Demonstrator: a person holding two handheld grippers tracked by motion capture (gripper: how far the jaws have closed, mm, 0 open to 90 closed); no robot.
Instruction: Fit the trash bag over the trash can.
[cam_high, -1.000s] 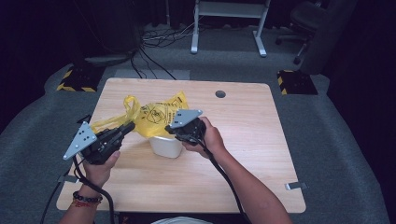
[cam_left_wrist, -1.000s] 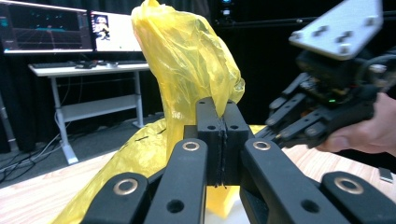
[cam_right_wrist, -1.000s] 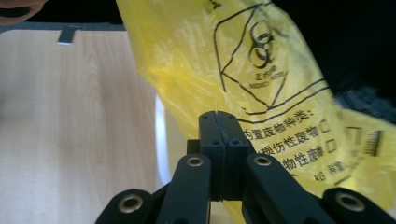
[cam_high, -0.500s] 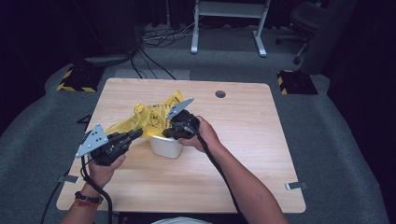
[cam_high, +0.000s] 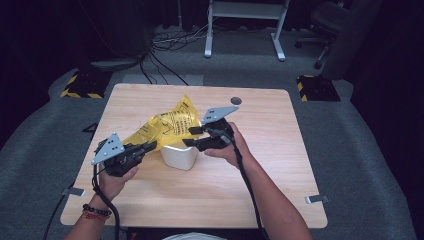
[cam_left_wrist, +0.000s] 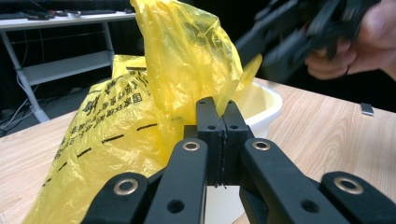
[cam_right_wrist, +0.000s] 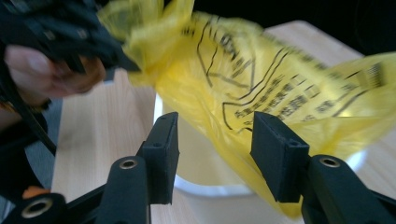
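Observation:
A yellow plastic bag with black print drapes over a small white bin in the middle of the table. My left gripper is shut on an edge of the bag at the bin's left rim. My right gripper hovers at the bin's right side; its jaws have just been opening and now stand apart, with the bag behind the gap and nothing pressed between the pads. The bin sits just beyond the right jaws.
The wooden table has bare room to the right and in front of the bin. A dark round hole lies near its far edge. Metal clips sit at the front corners. Cables trail from both hands.
My right gripper let go of the bag and its jaws opened, drawing back to the right. My left gripper sank a little toward the bin's left rim, still holding the bag.

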